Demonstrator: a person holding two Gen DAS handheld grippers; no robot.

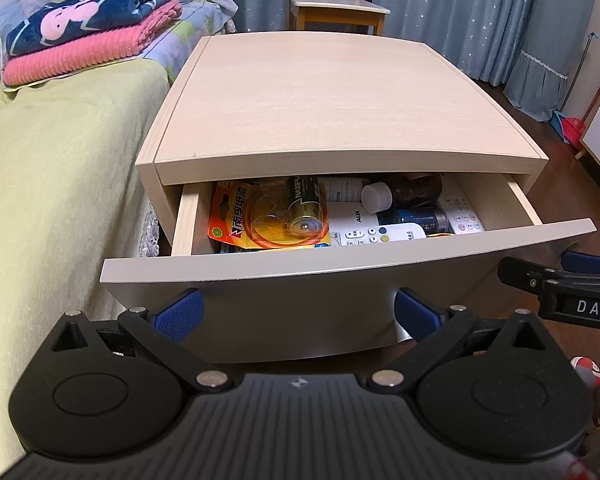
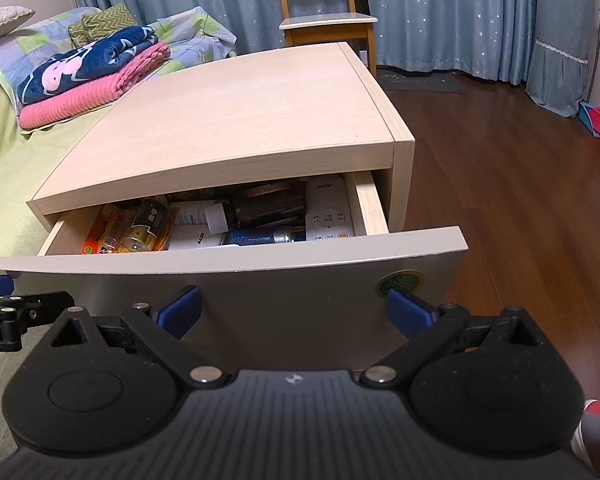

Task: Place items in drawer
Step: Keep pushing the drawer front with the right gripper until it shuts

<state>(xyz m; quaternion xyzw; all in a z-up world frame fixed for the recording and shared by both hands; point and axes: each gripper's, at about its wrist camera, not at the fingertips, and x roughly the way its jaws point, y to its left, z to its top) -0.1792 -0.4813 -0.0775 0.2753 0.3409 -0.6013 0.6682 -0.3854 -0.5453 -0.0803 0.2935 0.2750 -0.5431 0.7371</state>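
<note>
Both my claws, left claw (image 1: 298, 314) and right claw (image 2: 292, 312), are spread and empty before the drawer (image 1: 340, 264), pulled open just ahead; batteries (image 1: 304, 208) and remotes (image 1: 374, 234) lie inside.

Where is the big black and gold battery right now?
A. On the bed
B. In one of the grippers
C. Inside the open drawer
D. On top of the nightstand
C. The battery lies in its orange pack inside the open drawer, and both grippers are empty with jaws apart.
</note>
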